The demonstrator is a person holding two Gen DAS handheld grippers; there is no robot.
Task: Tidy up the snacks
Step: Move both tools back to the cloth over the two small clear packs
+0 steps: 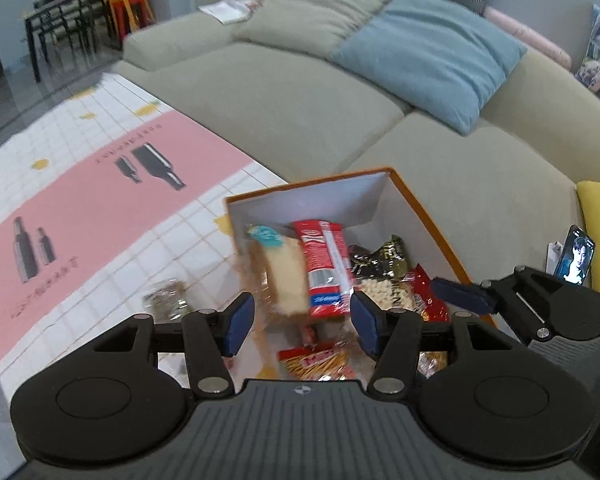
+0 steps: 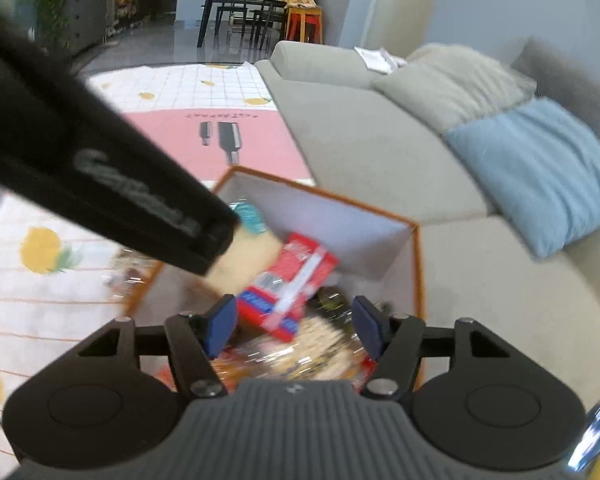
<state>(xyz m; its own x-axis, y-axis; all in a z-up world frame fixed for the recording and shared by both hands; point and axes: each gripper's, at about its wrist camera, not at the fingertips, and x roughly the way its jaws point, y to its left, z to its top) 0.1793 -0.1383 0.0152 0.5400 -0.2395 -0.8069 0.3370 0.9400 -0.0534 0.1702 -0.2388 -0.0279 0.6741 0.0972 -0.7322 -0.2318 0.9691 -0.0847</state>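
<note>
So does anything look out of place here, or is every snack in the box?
One stands out: a clear-wrapped dark snack packet lies on the patterned floor mat, outside the orange-edged cardboard box that holds the others.

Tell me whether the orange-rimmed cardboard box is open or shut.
Open: the orange-rimmed cardboard box has no lid on, and snack packets show inside.

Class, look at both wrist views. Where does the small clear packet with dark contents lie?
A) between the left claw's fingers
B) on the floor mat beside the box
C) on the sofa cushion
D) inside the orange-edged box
B: the clear packet lies on the mat, outside the box, and the left claw is open and empty.
</note>
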